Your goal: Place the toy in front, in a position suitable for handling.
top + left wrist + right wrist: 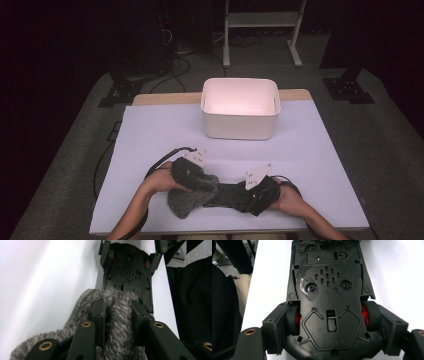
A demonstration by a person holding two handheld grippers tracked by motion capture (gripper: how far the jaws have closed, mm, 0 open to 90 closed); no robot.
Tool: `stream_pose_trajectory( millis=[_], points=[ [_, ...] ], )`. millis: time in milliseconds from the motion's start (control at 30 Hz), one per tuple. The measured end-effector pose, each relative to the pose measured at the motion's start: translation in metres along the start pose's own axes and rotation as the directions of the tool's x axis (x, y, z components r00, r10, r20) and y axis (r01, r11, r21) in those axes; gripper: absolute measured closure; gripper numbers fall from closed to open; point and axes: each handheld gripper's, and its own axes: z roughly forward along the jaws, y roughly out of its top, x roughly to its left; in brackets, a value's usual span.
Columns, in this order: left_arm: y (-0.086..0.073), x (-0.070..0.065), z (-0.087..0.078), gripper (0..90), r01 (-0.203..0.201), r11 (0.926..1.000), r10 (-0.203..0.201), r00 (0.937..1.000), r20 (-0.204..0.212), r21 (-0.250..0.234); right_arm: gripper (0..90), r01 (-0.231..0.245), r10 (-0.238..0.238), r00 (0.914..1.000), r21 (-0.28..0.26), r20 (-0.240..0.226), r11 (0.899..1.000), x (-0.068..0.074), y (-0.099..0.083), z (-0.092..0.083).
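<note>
Right gripper view: our right gripper (332, 327) clamps the toy car (329, 290) across its wheels — our left gripper (117, 322) pinches the grey fuzzy cloth (117, 312) between its fingers.

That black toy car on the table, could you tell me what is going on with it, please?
A person is working on the black plastic toy car with a gripper in each hand. The right gripper holds the car upside down, its jaws pressed against two wheels with red hubs. The left gripper is shut on a fuzzy grey cloth, held against the car's end as if for wiping it. Both sit near the front edge of the white table; a white plastic bin stands behind.
</note>
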Motion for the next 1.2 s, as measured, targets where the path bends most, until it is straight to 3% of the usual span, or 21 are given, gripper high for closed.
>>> stream_pose_trajectory(
  millis=[133, 300, 433, 533, 633, 867, 933, 1067, 1200],
  points=[
    [0.015, 0.0, 0.012, 69.9, -0.031, 0.9992, 0.031, 0.9994, 0.016, 0.026, 22.9, 0.007, -0.007, 1.0, -0.002, 0.004, 1.0, 0.001, 0.001, 0.002],
    [0.032, -0.001, 0.029, 69.9, -0.068, 0.9974, 0.067, 0.9969, 0.042, 0.022, 22.9, 0.015, -0.015, 0.9999, 0.004, 0.009, 1.0, 0.002, 0.004, 0.004],
    [0.037, -0.004, 0.034, 69.9, -0.092, 0.9951, 0.09, 0.9949, 0.045, 0.038, 22.9, 0.018, -0.018, 0.9997, 0.005, 0.015, 1.0, 0.003, 0.003, 0.004],
    [0.031, -0.004, 0.028, 70.0, -0.088, 0.9951, 0.087, 0.9954, 0.041, 0.045, 22.9, 0.012, -0.012, 0.9998, 0.004, 0.013, 1.0, 0.003, 0.003, 0.004],
    [0.014, -0.003, 0.011, 70.0, -0.05, 0.9982, 0.05, 0.9987, 0.007, 0.033, 22.9, 0.015, -0.015, 0.9998, 0.002, 0.013, 1.0, 0.003, 0.003, 0.004],
    [-0.011, -0.004, -0.014, 70.3, -0.007, 0.9996, 0.008, 0.9991, -0.041, 0.027, 22.9, 0.013, -0.013, 0.9999, 0.002, 0.011, 1.0, 0.002, 0.003, 0.004],
    [-0.015, -0.005, -0.018, 70.3, -0.001, 0.999, 0.003, 0.9986, -0.052, 0.045, 22.9, 0.016, -0.016, 0.9998, 0.0, 0.012, 1.0, 0.002, 0.003, 0.004],
    [-0.022, -0.006, -0.021, 70.3, 0.024, 0.9991, -0.022, 0.9983, -0.054, 0.034, 22.8, 0.019, -0.019, 0.9997, 0.005, 0.013, 1.0, 0.002, 0.003, 0.004],
    [-0.022, -0.008, -0.02, 70.3, 0.016, 0.9996, -0.015, 0.9989, -0.044, 0.024, 22.8, 0.02, -0.02, 0.9997, 0.005, 0.014, 1.0, 0.002, 0.004, 0.004]
  ],
)
